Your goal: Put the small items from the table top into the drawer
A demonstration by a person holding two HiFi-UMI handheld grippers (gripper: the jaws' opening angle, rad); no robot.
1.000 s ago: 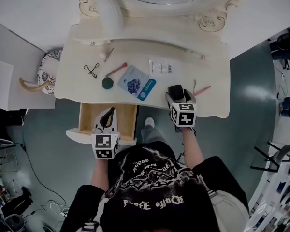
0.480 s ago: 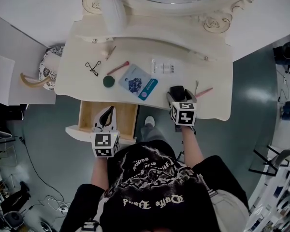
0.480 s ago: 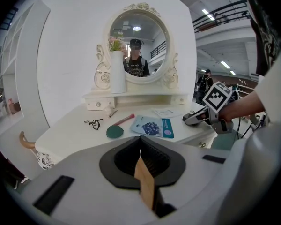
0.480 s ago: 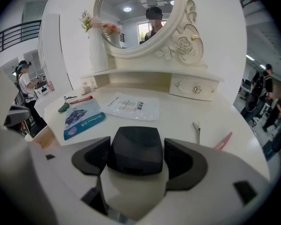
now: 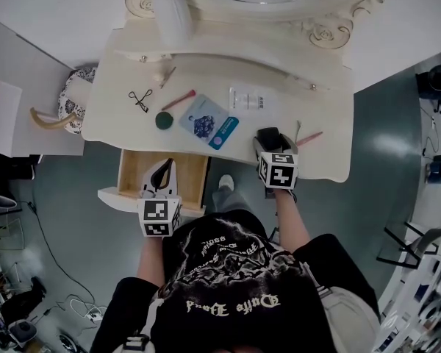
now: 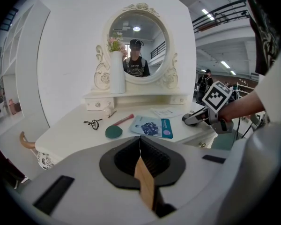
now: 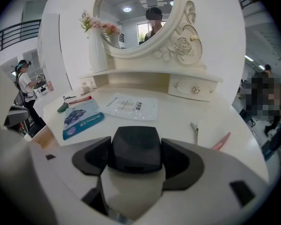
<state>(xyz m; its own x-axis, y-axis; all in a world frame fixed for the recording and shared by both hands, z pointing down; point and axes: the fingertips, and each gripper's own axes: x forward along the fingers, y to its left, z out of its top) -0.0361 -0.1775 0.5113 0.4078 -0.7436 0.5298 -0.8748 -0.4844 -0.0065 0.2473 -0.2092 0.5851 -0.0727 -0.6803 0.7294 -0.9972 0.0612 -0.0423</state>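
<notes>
Wooden drawer (image 5: 192, 173) open under left gripper (image 5: 164, 173); right gripper (image 5: 270, 147) holds black case (image 7: 135, 149).

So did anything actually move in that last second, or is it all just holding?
Nothing visibly moved. The left gripper stays shut on the front edge of the open wooden drawer, the right gripper stays shut on a black squarish case over the cream table, and the blue packet and round green pad lie where they were.
</notes>
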